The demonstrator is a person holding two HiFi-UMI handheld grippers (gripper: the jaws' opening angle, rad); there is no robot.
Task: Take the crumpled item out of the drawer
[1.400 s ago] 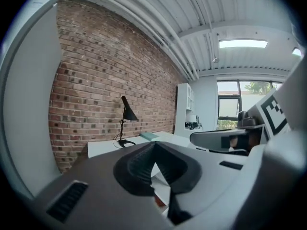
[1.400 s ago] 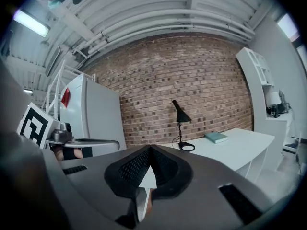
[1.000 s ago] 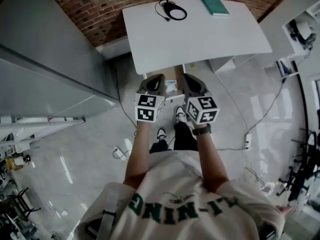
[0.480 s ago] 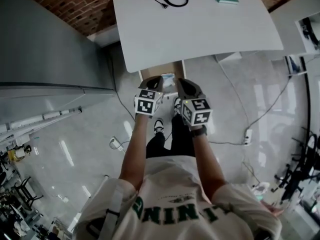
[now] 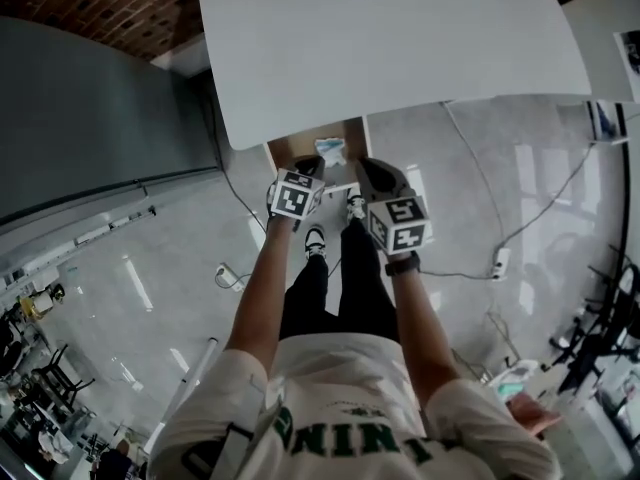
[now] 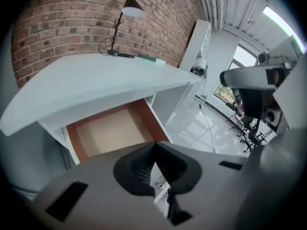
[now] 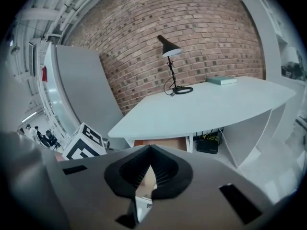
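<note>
With both sets of jaws pressed together at the tips, neither gripper carries anything: left gripper (image 6: pixel 154 147) is closed and empty in its own view, right gripper (image 7: pixel 150 151) the same. Through the slit under each pair of tips only a sliver of tan and white shows, can't tell what it is. In the head view both are held side by side at arm's length, left gripper (image 5: pixel 306 170) over the front edge of the open drawer (image 5: pixel 293 151), right gripper (image 5: pixel 373 171) just beside it, over the floor (image 5: pixel 180 268) by the drawer's front corner. The crumpled item (image 5: pixel 330 149) is a pale wad lying inside the drawer toward its right side, just ahead of the left gripper's tips, not touched by either. The left gripper view shows the drawer (image 6: pixel 110 133) pulled out from under the white desk (image 6: pixel 91 80), tan bottom, reddish-brown walls; the wad is hidden there behind the gripper body. On the desk (image 5: pixel 400 38): a black lamp (image 7: pixel 169 47) and a teal book (image 7: pixel 221 80) at the far edge, against the brick wall (image 7: pixel 192 18). The person's shoes (image 5: pixel 315 238) are below the grippers.
</note>
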